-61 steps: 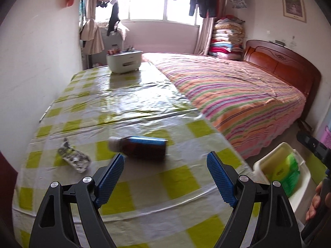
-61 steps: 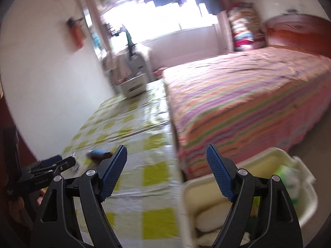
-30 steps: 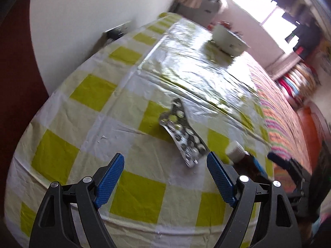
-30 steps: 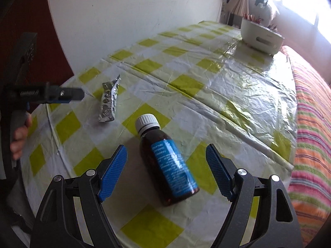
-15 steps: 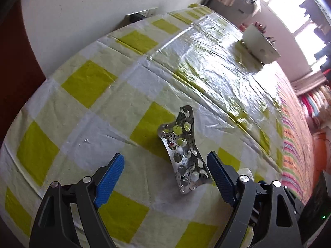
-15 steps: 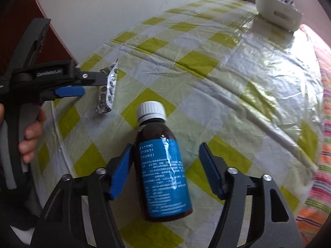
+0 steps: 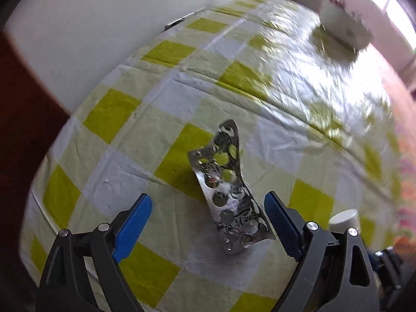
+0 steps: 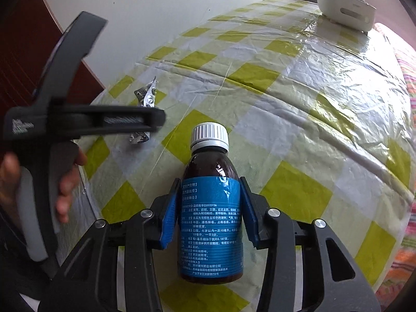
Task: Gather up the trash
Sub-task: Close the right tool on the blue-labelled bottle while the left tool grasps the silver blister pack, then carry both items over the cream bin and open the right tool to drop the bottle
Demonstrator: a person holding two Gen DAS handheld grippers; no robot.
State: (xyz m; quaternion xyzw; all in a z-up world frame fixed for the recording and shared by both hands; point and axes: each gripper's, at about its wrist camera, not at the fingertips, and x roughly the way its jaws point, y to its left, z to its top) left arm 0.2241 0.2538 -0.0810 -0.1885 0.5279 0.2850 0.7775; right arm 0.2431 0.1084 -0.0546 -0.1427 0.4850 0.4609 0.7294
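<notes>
Now the right gripper (image 8: 210, 218) is closing on the bottle (image 8: 211, 223), pads against its label, left of the bed on the tablecloth (image 8: 299, 109). Left of the bottle, the left gripper (image 7: 208, 223) is opening around the blister pack (image 7: 228, 189), not touching.

The right gripper (image 8: 209, 214) is closing its blue pads on a brown medicine bottle (image 8: 211, 223) lying on the checked tabletop (image 8: 299, 119), white cap pointing away from it. Off to its left, a hand (image 8: 39, 182) holds the left gripper (image 8: 156, 119) over a crumpled blister pack (image 8: 147, 96). Far ahead stands a white container (image 8: 345, 10).
</notes>
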